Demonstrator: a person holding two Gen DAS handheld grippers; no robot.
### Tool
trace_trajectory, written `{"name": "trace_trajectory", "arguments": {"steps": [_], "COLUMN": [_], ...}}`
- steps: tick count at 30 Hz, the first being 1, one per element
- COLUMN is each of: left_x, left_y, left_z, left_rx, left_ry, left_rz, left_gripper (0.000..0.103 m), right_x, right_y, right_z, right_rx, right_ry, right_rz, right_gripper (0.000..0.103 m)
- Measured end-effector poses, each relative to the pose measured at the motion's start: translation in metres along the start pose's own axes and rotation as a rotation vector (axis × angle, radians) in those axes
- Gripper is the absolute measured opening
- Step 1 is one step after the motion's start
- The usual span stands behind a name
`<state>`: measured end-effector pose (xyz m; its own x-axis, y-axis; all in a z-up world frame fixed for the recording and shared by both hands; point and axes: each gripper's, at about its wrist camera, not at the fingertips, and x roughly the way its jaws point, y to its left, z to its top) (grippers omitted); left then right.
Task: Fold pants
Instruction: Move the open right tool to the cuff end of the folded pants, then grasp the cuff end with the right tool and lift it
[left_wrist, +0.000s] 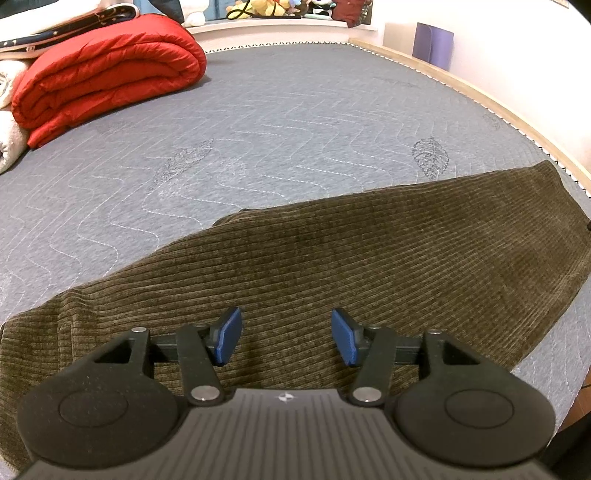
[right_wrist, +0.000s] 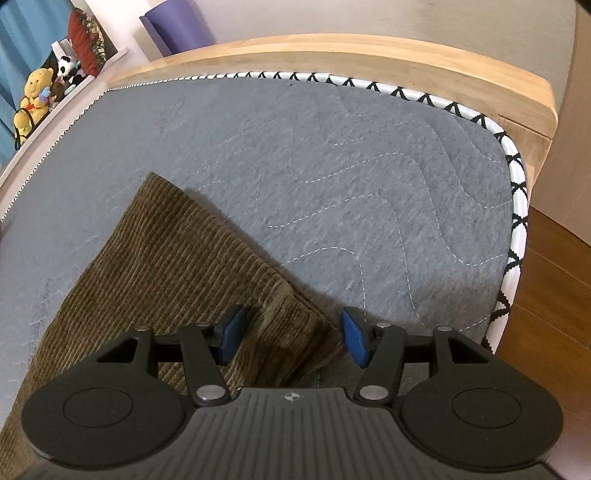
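Olive-brown corduroy pants (left_wrist: 332, 251) lie flat in a long folded strip on the grey quilted mattress (left_wrist: 258, 122). My left gripper (left_wrist: 286, 336) is open, its blue pads apart just above the middle of the pants, holding nothing. In the right wrist view the end of the pants (right_wrist: 177, 266) runs toward the near side. My right gripper (right_wrist: 291, 339) is open, its pads straddling the raised corner edge of the fabric; whether the pads touch it I cannot tell.
A folded red quilt (left_wrist: 107, 74) and white bedding (left_wrist: 7, 147) sit at the far left of the mattress. A wooden bed frame (right_wrist: 369, 55) borders the mattress (right_wrist: 369, 166). Stuffed toys (right_wrist: 35, 96) line a ledge. A purple mat (right_wrist: 177, 26) stands by the wall.
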<state>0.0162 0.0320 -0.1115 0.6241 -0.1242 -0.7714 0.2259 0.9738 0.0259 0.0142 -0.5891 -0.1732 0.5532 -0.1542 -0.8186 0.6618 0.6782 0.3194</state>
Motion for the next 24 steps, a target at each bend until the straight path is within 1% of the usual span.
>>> {"name": "trace_trajectory", "arguments": {"steps": [5,9,13,16,17,19,21,23,24], "left_x": [-0.001,0.001,0.003,0.001,0.001,0.000,0.000,-0.001,-0.002], "left_y": [0.001,0.000,-0.001,0.000,0.000,0.002,0.004,0.004,0.004], "left_z": [-0.001,-0.001,-0.002,-0.002,-0.002,-0.001,-0.001,-0.001,-0.001], "left_rx": [0.003,0.003,0.006,0.011,0.010,0.001,-0.006,-0.005,-0.004], "left_ry": [0.001,0.006,0.013,0.006,0.005,0.003,0.003,-0.001,-0.003], "left_rz": [0.000,0.006,0.009,0.002,0.002,0.004,0.006,0.006,0.004], "left_gripper": [0.060,0.060,0.061,0.061,0.061,0.062,0.062,0.062,0.062], "right_x": [-0.001,-0.002,-0.002,-0.001,-0.001,-0.001,-0.003,-0.007,-0.010], "right_y": [0.000,0.000,0.006,0.009,0.010,0.013,0.015,0.017,0.017], "right_z": [0.000,0.000,-0.003,-0.005,-0.006,-0.007,-0.008,-0.008,-0.008], "right_rx": [-0.013,-0.012,-0.061,-0.067,-0.067,-0.077,-0.082,-0.068,-0.055], "right_ry": [0.002,0.011,0.021,0.021,0.019,0.008,-0.005,-0.020,-0.029], "right_rz": [-0.009,-0.022,-0.057,-0.066,-0.066,-0.076,-0.074,-0.050,-0.039], "right_gripper": [0.059,0.057,0.057,0.058,0.056,0.050,0.035,0.027,0.024]}}
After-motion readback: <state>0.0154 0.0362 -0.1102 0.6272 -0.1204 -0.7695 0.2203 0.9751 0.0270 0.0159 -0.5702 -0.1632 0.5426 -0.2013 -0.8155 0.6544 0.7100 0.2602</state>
